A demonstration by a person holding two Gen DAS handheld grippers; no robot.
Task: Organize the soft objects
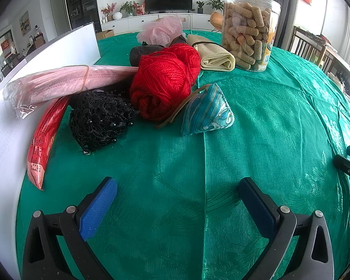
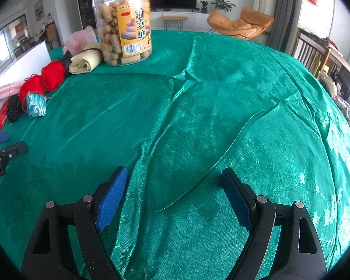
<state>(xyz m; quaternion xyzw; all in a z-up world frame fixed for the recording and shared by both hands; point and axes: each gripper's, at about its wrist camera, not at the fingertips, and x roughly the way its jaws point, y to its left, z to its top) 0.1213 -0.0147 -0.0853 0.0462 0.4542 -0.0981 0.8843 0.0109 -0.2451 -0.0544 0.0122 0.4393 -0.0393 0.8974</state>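
In the left wrist view my left gripper (image 1: pixel 178 184) is open and empty above the green tablecloth (image 1: pixel 256 151). Ahead of it lie a blue brocade pouch (image 1: pixel 207 112), a black lace piece (image 1: pixel 100 119), red yarn balls (image 1: pixel 163 86), a pink bagged cloth (image 1: pixel 65 84), a red packet (image 1: pixel 44 140), a cream folded cloth (image 1: pixel 215 56) and a pink mesh sponge (image 1: pixel 162 31). In the right wrist view my right gripper (image 2: pixel 175 175) is open and empty over bare cloth; the same pile sits far left, with the pouch (image 2: pixel 36 107) and yarn (image 2: pixel 52 75).
A clear jar of snacks (image 1: pixel 250 30) stands at the back, also in the right wrist view (image 2: pixel 124 25). A white board (image 1: pixel 2 140) runs along the table's left side. Chairs (image 2: pixel 315 56) stand beyond the right edge. The left gripper's fingertips (image 2: pixel 2 144) show at far left.
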